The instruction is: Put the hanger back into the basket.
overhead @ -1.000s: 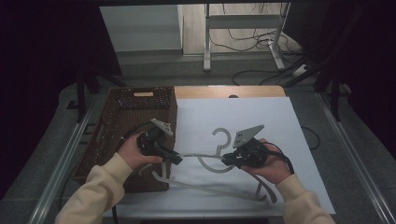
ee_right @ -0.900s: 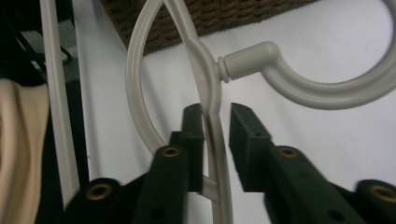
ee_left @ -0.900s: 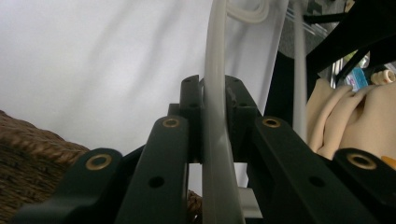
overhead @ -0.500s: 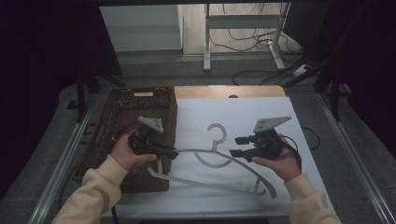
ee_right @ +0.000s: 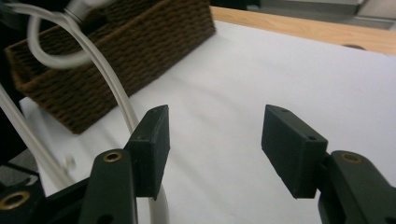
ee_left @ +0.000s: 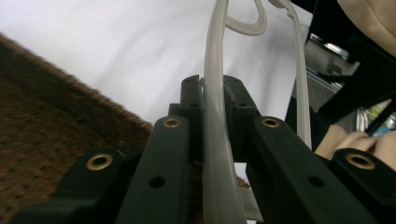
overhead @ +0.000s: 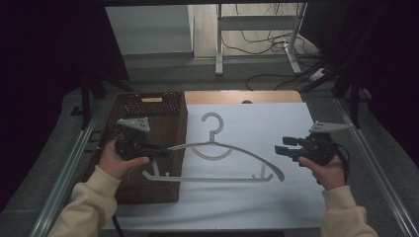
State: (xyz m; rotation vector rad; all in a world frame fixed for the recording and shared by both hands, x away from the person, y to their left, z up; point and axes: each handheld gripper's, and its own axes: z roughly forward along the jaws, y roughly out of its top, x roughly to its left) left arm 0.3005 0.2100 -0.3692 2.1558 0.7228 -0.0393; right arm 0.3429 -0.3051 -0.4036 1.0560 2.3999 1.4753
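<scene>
Left hand-held gripper (overhead: 165,151) is clamped on one shoulder end of the hanger (overhead: 217,153), the pale bar being pinched between the black pads in the left gripper view (ee_left: 215,140). The hanger is carried by that end alone, stretched out above the white surface (overhead: 257,207), its hook (overhead: 213,120) pointing away from the person and its gripped end over the edge of the basket (overhead: 148,148). The right hand-held gripper (overhead: 279,150) stands apart from the hanger's far end, and its jaws have just been opening; in the right gripper view nothing is seen between them, the hanger bar (ee_right: 112,93) passing beside one pad. The step in hand is judged to be a one-sided carry towards the basket after the far end was let go. For the next move, the hanger would likely have to be swung or tilted so that its whole length comes over the basket's open top, since it looks longer than the basket is wide. A snag of the lower bar or the hook on the woven rim is to be feared. Behind the surface, a wooden strip (overhead: 244,96), stand legs and cables (overhead: 267,44) on the floor are well clear of the work.
</scene>
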